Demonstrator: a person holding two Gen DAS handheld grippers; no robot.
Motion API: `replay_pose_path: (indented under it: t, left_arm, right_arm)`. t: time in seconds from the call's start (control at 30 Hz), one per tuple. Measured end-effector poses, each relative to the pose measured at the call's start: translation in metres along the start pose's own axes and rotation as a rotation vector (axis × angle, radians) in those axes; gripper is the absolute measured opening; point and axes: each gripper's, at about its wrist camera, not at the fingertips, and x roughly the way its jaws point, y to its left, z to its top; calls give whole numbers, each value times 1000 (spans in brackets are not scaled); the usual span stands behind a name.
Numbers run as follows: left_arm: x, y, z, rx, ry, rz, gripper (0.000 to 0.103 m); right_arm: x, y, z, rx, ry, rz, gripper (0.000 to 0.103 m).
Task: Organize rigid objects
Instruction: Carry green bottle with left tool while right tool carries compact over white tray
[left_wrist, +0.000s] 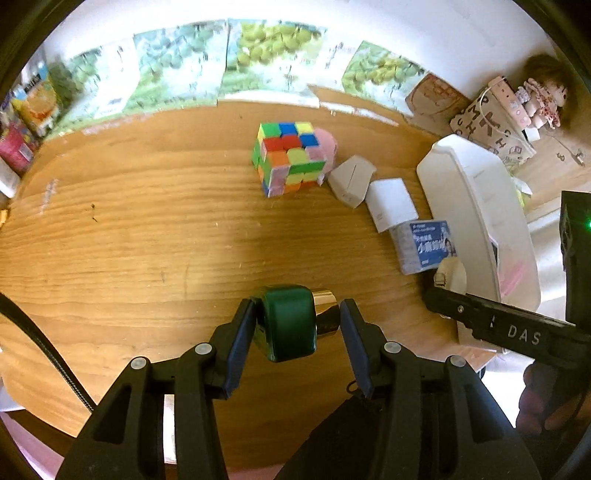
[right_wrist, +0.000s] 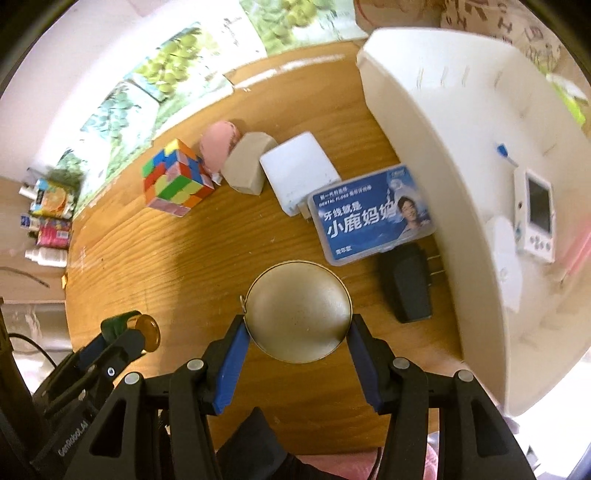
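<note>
The round tin (right_wrist: 298, 310) sits between the fingers of the right gripper (right_wrist: 297, 345), which clamp its sides just above the desk (right_wrist: 207, 258). Beyond the tin lie a floss box (right_wrist: 371, 214), a white charger (right_wrist: 299, 173), a cube (right_wrist: 177, 177) and, right of the tin, a black plug (right_wrist: 406, 284) beside the white bin (right_wrist: 443, 129). The left gripper (left_wrist: 297, 325) holds a green bottle (left_wrist: 290, 321) with a gold cap (left_wrist: 325, 310), left of the tin.
</note>
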Motion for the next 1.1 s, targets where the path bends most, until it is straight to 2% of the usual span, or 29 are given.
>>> replay_pose_path:
  t: [0.13, 0.3, 0.67, 0.83, 1.1]
  left_arm:
    - [-12, -12, -2, -8, -65, 26, 51]
    - [-24, -30, -6, -1, -138, 19, 51]
    - [-52, -74, -17, 8, -330, -43, 51]
    - [-58, -91, -21, -5, -390, -62, 51]
    - [-68, -129, -36, 9, -515, -135, 51]
  right_arm:
    - [-16, -5, -7, -50, -53, 0, 54]
    - [-22, 0, -5, -97, -120, -3, 54]
    - [-42, -23, -5, -179, -202, 20, 54]
    - [-54, -39, -7, -220, -236, 21, 54]
    - [-67, -67, -14, -281, -274, 21, 54]
